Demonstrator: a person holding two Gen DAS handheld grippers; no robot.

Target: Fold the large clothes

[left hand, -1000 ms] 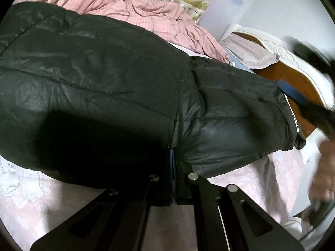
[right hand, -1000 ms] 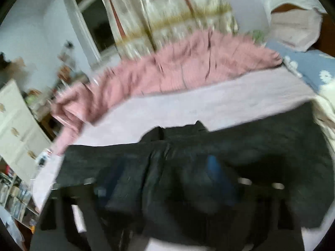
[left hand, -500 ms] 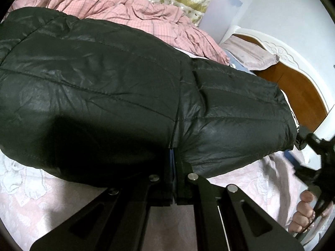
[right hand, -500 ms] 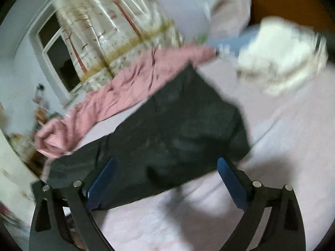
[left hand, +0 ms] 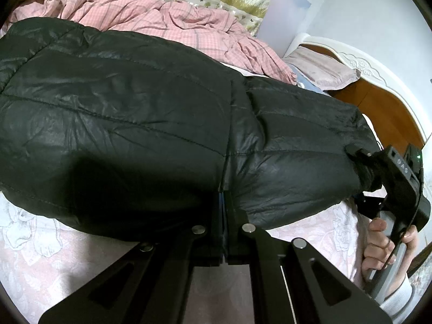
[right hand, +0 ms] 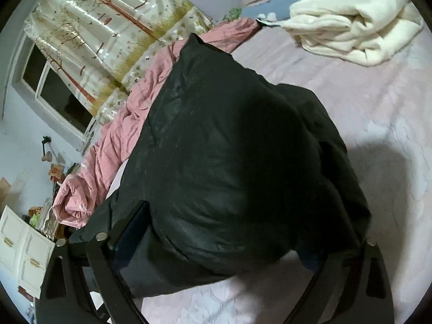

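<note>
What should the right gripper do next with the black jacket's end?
Probably finish closing on it. The right gripper straddles the end of the black puffer jacket, its jaws closing but wide apart, while the left gripper is shut on the jacket's near edge. With both ends held, the fold can likely go on.

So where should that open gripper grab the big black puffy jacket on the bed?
Probably at the black jacket's near end, coming in low along the bed. That puffy folded edge bulges between the right gripper's spread, closing jaws, so it is thick enough to pinch. The left gripper is shut at the side edge.
</note>
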